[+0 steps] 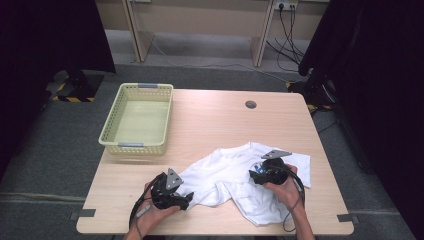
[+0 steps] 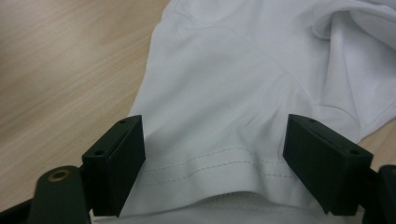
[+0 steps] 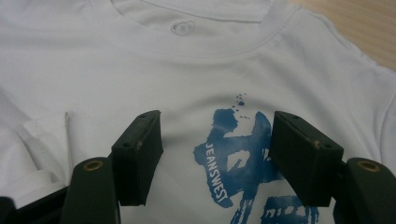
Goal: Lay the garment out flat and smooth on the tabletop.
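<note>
Lab/office rm, wood desk [image 1: 210, 120], grey carpet [image 1: 45, 155], wall sockets [image 1: 286, 5], black curtains [image 1: 370, 60]

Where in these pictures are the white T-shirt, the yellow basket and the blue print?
white T-shirt [image 1: 225, 172], high view, on its spread body.
yellow basket [image 1: 131, 145], high view, on its near wall.
blue print [image 3: 240, 158], right gripper view, on its middle.

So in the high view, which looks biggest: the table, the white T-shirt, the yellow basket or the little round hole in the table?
From largest to smallest:
1. Table
2. White T-shirt
3. Yellow basket, a bit smaller than the spread-out shirt, though it sits farther from the camera
4. Round hole
</note>
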